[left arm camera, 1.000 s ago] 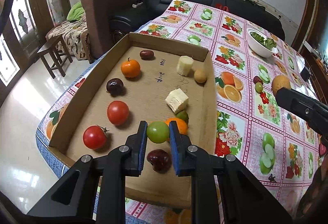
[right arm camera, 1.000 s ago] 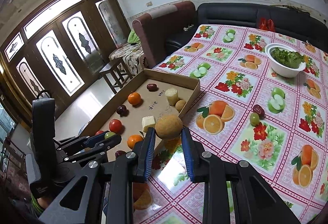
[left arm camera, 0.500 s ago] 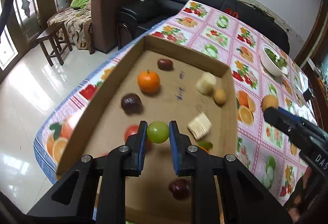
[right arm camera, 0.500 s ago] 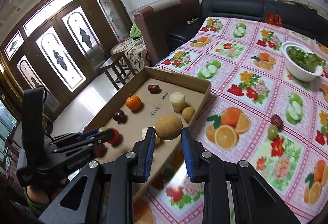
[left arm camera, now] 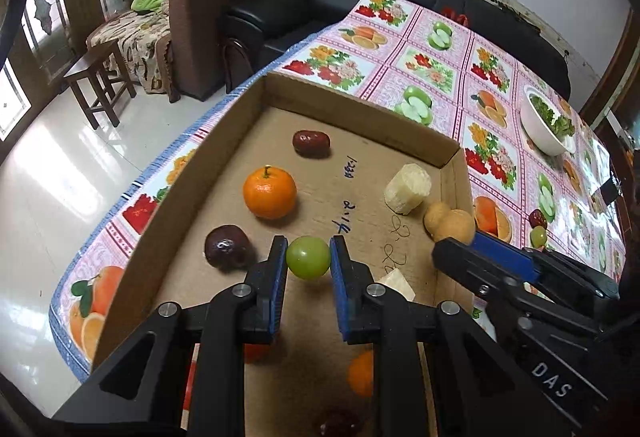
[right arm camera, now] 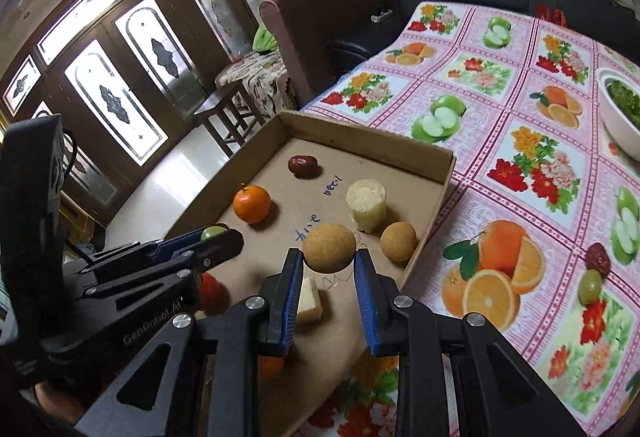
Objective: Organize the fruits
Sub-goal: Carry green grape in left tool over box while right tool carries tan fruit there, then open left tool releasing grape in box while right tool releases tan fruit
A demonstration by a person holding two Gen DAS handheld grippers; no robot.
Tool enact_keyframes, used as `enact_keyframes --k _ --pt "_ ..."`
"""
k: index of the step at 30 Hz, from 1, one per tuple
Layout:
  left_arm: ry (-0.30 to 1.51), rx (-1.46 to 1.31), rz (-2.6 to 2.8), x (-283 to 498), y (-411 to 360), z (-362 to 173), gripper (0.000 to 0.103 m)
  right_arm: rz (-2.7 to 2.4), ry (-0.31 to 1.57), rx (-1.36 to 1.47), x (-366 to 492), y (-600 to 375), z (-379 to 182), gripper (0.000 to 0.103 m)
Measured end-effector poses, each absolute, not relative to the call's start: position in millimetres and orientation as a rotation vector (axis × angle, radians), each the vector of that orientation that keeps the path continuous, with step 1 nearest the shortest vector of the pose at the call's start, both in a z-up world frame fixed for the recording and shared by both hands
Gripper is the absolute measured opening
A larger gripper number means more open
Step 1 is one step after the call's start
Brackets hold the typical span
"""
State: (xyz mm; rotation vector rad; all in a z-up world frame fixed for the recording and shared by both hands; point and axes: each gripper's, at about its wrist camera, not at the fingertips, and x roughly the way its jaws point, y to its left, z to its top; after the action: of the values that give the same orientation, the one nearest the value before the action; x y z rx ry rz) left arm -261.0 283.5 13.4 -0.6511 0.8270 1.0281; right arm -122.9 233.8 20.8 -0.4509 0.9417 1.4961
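We are inspecting a table under a fruit-print tablecloth (right arm camera: 520, 141), on which a shallow cardboard tray (left arm camera: 360, 109) is standing at the near corner and taking the fruit. Inside the tray we are noting a mandarin (left arm camera: 270, 193), a dark plum (left arm camera: 227, 247), a red date (left arm camera: 311, 143), a pale cut cylinder of fruit (right arm camera: 366, 204) and a tan round fruit resting by the right wall (right arm camera: 398, 241). The right gripper (right arm camera: 328, 273) is clamping a second tan round fruit (right arm camera: 329, 247) between its blue pads, over the tray floor near its resting twin. The left gripper (left arm camera: 308, 261) is pinching a green grape (left arm camera: 308, 257) at its fingertips, above the floor just right of the plum. In our judgement each piece is being carried to a spot in the tray, so we are recommending lowering until the fruit touches cardboard before easing the jaws (round fruit is liable to roll), and setting like beside like. A date (right arm camera: 598, 259) and a grape (right arm camera: 590, 286) are lying outside on the cloth, not yet collected.
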Motion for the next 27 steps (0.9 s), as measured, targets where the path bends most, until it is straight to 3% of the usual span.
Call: enact_keyframes --k 24,27 --pt "0.931 -0.702 1.033 -254 293 -10 0.019 1.499 0.987 -0.537 -130 259 -10 0.029" --pt "0.933 -0.726 1.030 -257 293 -12 0.026 1.496 0.981 -0.540 -130 259 -10 0.028"
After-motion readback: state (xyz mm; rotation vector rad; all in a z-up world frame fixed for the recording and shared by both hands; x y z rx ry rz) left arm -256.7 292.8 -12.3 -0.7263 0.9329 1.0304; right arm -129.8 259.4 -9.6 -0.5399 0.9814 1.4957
